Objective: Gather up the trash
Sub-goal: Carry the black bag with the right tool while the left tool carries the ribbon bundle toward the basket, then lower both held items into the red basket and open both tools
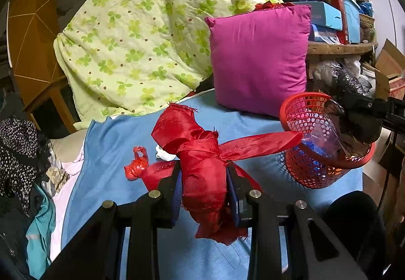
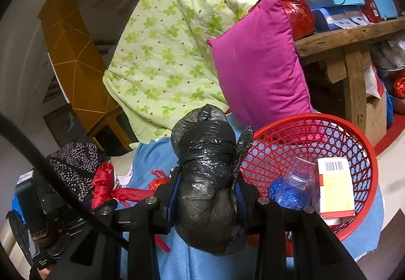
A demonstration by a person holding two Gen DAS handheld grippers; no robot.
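Observation:
My left gripper [image 1: 203, 178] is shut on a knotted red cloth bundle [image 1: 200, 161] and holds it above the blue sheet [image 1: 114, 153]. Its loose tail reaches toward the red mesh basket [image 1: 296, 113]. My right gripper [image 2: 207, 186] is shut on a tied black plastic bag [image 2: 205, 166], held just left of the basket's rim [image 2: 364, 143]; it also shows over the basket in the left wrist view [image 1: 354, 125]. The basket holds a clear blue plastic wrapper [image 2: 291, 186] and a yellow-and-white box [image 2: 334, 189]. A small red plastic bag [image 1: 138, 163] lies on the sheet.
A magenta pillow [image 1: 258, 57] and a green clover quilt [image 1: 141, 39] stand behind the basket. A wooden bench [image 2: 354, 34] with boxes is at the right. Clothes [image 1: 20, 153] are piled at the left. A white scrap [image 1: 162, 153] lies behind the red bundle.

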